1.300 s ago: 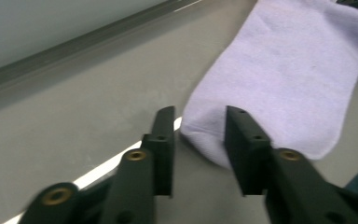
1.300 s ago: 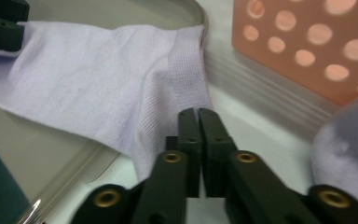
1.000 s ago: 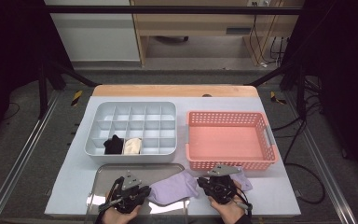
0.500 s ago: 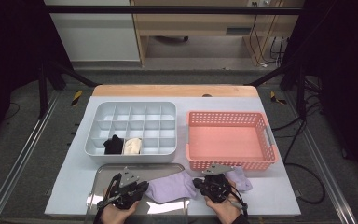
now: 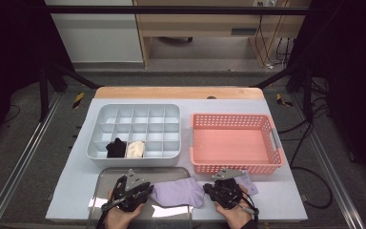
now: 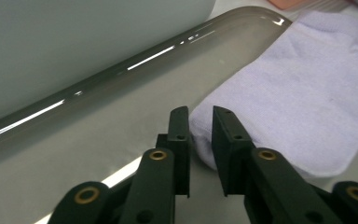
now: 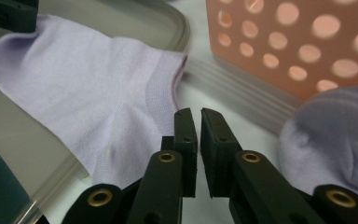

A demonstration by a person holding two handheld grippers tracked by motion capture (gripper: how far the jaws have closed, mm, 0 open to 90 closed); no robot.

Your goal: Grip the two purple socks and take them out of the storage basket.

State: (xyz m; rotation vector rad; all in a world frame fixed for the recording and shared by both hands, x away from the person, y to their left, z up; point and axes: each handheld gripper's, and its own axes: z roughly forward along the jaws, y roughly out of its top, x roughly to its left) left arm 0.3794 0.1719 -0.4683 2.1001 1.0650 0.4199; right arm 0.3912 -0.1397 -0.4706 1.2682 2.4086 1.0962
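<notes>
White table (image 5: 76, 191): grey 20-cell organizer (image 5: 134, 138), pink basket (image 5: 237, 145), metal tray (image 5: 106, 177) at my edge. Lilac sock (image 5: 178, 192) lies flat, half on the tray. My left gripper (image 6: 200, 122) just opened a little, jaws straddling the sock's edge, not pinching. My right gripper (image 7: 196, 122) is nearly closed, empty, just off the cuff.
</notes>
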